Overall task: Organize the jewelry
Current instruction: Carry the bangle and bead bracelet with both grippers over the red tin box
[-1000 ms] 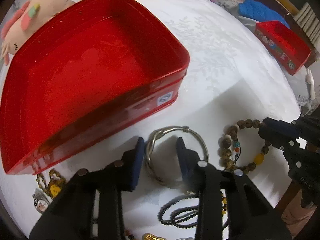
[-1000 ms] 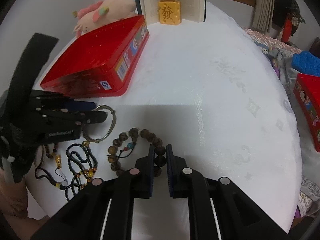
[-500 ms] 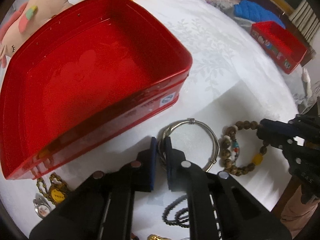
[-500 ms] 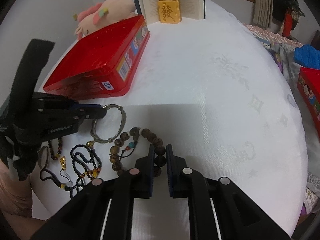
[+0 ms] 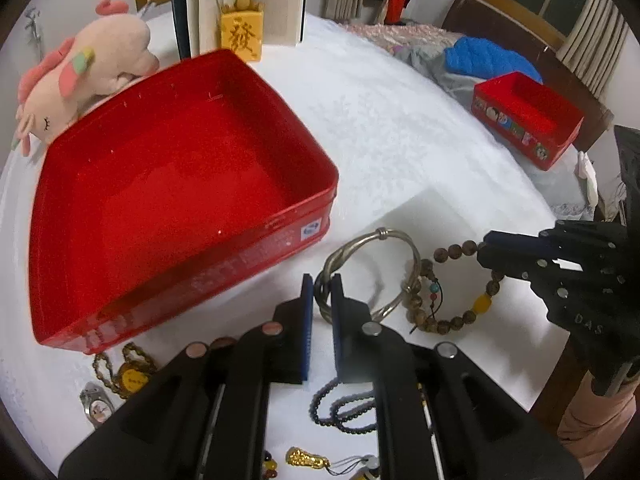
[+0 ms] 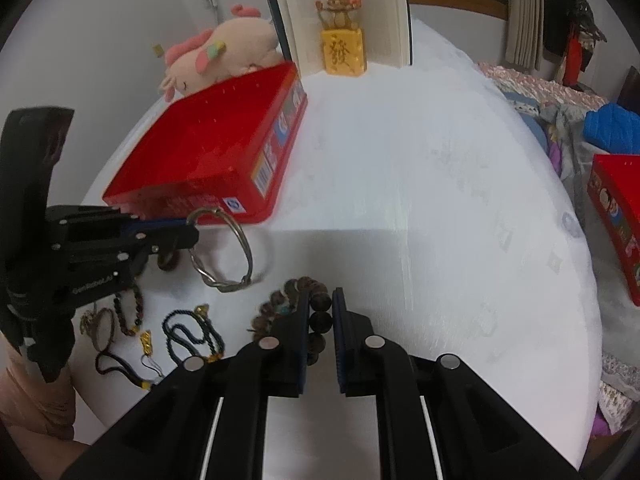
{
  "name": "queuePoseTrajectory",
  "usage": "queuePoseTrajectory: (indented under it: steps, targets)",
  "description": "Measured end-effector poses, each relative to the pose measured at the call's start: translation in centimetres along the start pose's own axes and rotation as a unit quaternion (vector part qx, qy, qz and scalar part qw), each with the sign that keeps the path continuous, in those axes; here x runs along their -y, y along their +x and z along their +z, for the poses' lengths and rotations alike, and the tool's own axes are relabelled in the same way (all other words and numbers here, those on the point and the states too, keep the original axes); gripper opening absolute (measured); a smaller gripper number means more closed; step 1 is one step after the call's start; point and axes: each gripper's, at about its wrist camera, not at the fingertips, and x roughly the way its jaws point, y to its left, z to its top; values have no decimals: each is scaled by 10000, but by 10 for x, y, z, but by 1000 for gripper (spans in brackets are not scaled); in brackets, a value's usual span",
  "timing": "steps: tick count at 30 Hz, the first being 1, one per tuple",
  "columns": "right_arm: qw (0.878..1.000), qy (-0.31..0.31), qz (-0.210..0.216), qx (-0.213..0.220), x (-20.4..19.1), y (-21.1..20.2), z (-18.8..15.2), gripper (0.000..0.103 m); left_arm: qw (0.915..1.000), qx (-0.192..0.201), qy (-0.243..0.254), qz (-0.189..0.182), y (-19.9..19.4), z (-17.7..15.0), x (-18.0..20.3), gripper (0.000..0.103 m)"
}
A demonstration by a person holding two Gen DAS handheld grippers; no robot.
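On the white-clothed surface (image 5: 400, 152), the red tin (image 5: 172, 200) sits open and bare inside, its glossy walls bearing printed labels on the outside; in the left wrist view it fills the 9 to 11 o'clock region. Just beside its near corner, toward 5 o'clock from it, hangs the silver bangle (image 5: 376, 268), a thin metal ring with a wound wire join. The left gripper (image 5: 321, 292) has its blue pads pinched narrow on the bangle's rim, so the ring projects from the tips toward 1 o'clock; in the right wrist view it looks tilted with its far side raised off the cloth. At 3 o'clock of the bangle lies the wooden bead bracelet (image 5: 448, 292), brown beads with one yellow and some turquoise ones, touching the bangle's edge. The right gripper (image 6: 321, 312) is closed narrow on two dark beads of this bracelet, the rest of the loop trailing toward 10 o'clock from its tips on the cloth. At 7 to 9 o'clock of the right gripper lie a dark bead necklace (image 6: 192, 332) and a gold charm (image 6: 146, 340).
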Motion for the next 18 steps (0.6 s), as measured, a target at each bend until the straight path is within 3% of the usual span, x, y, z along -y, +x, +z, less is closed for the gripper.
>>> queuePoseTrajectory:
  steps: [9,18]
  targets:
    - [9987,-184,161,441,-17,-36,28,11,9988,468,13,-140,-44,6,-3,7]
    - [9949,-485,363,811,-51,-57,73,11,9952,898,-378,28,-85,26,-52,7]
